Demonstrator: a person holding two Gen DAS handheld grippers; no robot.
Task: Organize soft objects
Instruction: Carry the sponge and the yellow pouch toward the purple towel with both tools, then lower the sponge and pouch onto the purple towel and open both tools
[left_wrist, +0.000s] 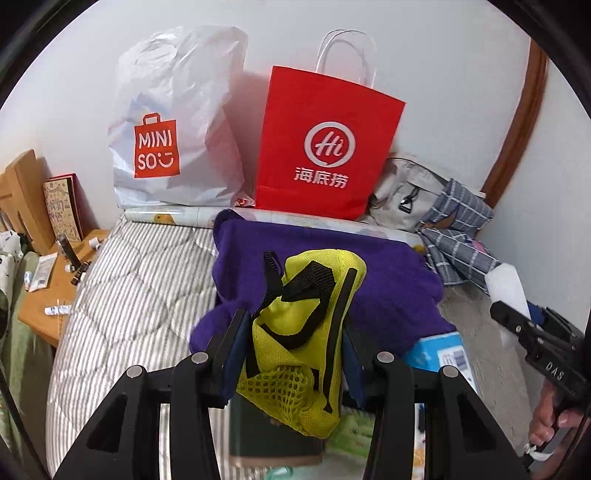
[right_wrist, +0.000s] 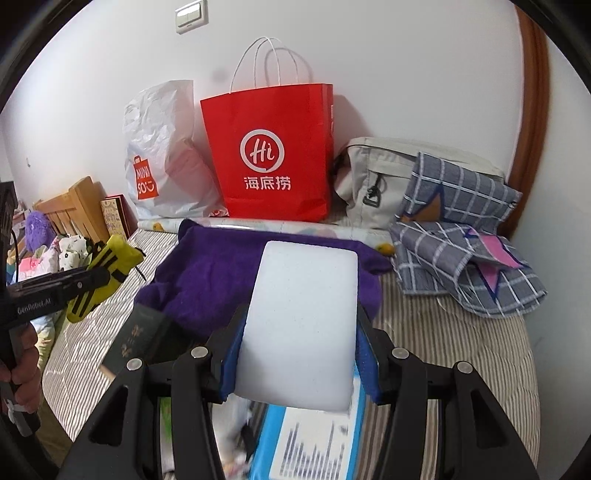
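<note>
My left gripper (left_wrist: 291, 325) is shut on a yellow mesh pouch (left_wrist: 306, 332) with black straps, held above the striped bed. It also shows in the right wrist view (right_wrist: 107, 269) at the left. My right gripper (right_wrist: 299, 332) is shut on a white foam block (right_wrist: 301, 325), held above a purple cloth (right_wrist: 207, 273). The block's tip shows in the left wrist view (left_wrist: 506, 291) at the right. The purple cloth (left_wrist: 391, 288) lies on the bed in front of a red paper bag (left_wrist: 325, 144).
A white Miniso plastic bag (left_wrist: 173, 129) and the red bag (right_wrist: 273, 155) stand against the wall. A grey bag (right_wrist: 369, 177) and checked cloth (right_wrist: 465, 251) lie at right. A blue box (right_wrist: 310, 443) and a dark booklet (right_wrist: 136, 339) lie below. A wooden bedside table (left_wrist: 55, 284) stands left.
</note>
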